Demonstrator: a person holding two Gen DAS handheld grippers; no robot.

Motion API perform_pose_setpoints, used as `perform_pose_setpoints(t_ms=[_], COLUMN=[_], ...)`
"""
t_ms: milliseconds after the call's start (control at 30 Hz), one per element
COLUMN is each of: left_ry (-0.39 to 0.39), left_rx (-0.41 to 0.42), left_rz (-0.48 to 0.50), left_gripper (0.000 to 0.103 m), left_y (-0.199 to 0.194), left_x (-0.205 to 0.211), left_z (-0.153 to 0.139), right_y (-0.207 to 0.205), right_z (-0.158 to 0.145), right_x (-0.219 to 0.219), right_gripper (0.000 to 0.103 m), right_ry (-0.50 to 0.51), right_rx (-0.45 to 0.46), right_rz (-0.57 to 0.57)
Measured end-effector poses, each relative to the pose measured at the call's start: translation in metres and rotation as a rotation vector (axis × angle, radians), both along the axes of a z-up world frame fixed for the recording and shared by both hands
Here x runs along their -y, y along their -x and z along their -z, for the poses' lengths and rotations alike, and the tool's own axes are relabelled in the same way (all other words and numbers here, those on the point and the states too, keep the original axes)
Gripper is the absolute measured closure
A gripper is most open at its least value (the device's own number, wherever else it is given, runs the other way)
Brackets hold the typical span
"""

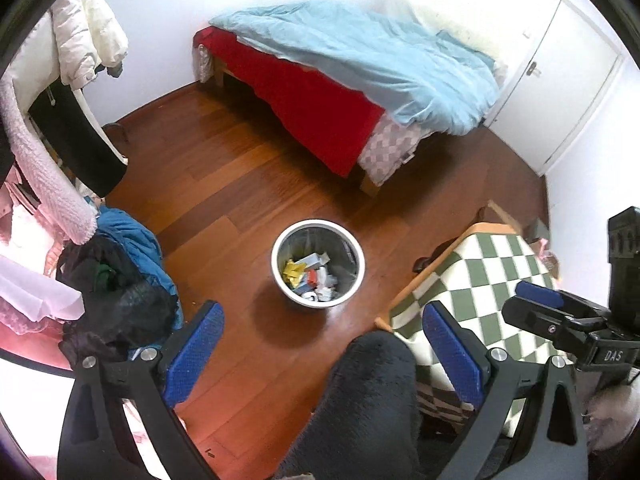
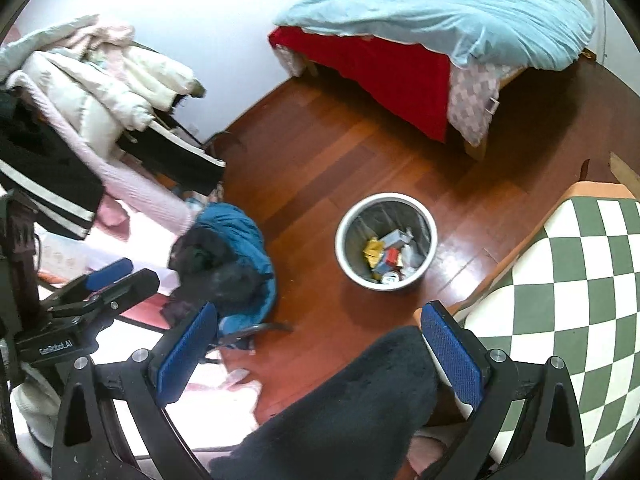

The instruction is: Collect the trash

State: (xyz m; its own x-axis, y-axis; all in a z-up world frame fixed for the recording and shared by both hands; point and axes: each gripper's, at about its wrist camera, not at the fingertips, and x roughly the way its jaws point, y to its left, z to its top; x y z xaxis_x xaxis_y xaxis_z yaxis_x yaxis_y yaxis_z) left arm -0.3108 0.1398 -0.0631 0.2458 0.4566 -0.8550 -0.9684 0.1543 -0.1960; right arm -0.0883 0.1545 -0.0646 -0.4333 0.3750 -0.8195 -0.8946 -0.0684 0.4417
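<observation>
Grey plastic lining is seen inside the bin [image 1: 318, 263], which stands upright on the wooden floor [image 1: 224, 184] and holds the trash [image 1: 310, 276]: small cartons, yellow and red wrappers, white scraps, and what looks like a can. These pieces are judged to be light and easily crushed, so a gentle pinch on a carton edge would suit; the bin itself looks stiff and light, and is best taken by its rim. Beyond the bin, a bed [image 1: 360, 80] with a blue cover is set against the wall. Left of the bin, a heap of clothes [image 1: 120, 276] is piled; right of it, a checked cushion [image 1: 500, 280] is seen. Short of the bin, well apart from it, the left gripper [image 1: 322, 352] and the right gripper [image 2: 320, 354] are held with fingers spread wide, nothing between them.
</observation>
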Motion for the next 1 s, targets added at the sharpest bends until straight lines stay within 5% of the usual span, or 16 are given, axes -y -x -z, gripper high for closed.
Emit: perform_pose_setpoints(t_ms=[400,1000], left_ry=[-0.051,-0.044], left_rx=[0.083,0.145], left_rz=[0.039,0.065], left_gripper=[0.002,0.002], left_y=[0.001,0.004], left_x=[0.018,0.031], left_z=[-0.041,-0.050], right_y=[0.002,0.010], right_z=[-0.049,-0.077], right_x=[0.015,0.021], right_gripper=[0.000,0.000], right_ry=[-0.023,-0.014], right_rx=[-0.078,-0.108], right_rz=[-0.049,-0.112])
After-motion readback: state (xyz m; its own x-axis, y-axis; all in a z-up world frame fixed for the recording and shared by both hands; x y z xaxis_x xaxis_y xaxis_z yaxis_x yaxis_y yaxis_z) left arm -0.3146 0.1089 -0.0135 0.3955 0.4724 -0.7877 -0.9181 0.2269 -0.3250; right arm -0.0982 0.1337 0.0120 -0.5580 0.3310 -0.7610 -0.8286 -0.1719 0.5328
